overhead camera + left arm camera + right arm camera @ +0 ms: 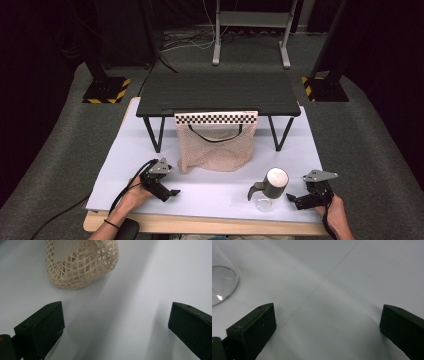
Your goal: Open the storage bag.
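This looks like a recording lab or studio rather than a home. Black curtains close off the upper left and right of the frame, grey carpet (60,145) covers the floor, and stand bases with yellow-black hazard stripes (106,91) flank the white-topped table (210,192). A metal stand (251,30) and loose cables (187,42) sit at top centre.

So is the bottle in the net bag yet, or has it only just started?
Nothing looks done yet. The spray bottle stands on the white sheet, apart from the net bag hanging off the small black table. Both tongs, left and right, are open and empty. Still left, probably: grab the bottle and bag it.
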{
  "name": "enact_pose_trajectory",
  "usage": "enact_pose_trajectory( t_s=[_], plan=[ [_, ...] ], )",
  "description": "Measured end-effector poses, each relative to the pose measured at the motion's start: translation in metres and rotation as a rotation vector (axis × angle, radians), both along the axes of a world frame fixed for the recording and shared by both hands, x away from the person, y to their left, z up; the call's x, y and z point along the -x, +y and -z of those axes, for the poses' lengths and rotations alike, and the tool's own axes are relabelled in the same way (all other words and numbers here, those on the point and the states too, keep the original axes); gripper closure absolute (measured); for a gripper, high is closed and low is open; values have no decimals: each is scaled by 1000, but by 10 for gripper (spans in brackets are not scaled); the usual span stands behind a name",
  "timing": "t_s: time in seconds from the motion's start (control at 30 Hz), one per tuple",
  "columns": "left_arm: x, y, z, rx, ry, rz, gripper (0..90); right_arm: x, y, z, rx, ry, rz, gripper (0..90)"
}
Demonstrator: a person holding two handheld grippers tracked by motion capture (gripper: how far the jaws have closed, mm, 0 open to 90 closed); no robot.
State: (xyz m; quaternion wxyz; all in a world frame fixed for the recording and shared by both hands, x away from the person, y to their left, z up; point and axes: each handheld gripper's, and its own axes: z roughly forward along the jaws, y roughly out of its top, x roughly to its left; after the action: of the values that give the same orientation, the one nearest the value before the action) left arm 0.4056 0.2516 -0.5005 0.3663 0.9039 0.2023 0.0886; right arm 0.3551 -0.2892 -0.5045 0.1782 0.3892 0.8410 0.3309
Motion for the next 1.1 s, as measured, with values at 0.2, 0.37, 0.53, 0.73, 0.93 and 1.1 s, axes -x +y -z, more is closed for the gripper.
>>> enact_pose_trajectory(
  t_s=[0.2,0.37,0.53,0.73,0.93,1.1],
  plan=[
    [1,4,-5,17,-9,-5,2,0,0,0,0,-1,-1,0],
    [1,3,-12,41,-10,13,2,-2,-1,0,-11,16,-2,0],
    [5,2,-19,62,-25,24,1,-2,-1,0,-13,19,-3,0],
    [11,-4,-23,33,-57,52,1,-2,-1,0,-14,20,-4,0],
    [1,-13,-32,74,-37,75,1,-3,-2,1,-16,20,-6,0],
    [-3,-26,-26,29,-46,105,1,-2,-2,1,-16,16,-5,0]
  ],
)
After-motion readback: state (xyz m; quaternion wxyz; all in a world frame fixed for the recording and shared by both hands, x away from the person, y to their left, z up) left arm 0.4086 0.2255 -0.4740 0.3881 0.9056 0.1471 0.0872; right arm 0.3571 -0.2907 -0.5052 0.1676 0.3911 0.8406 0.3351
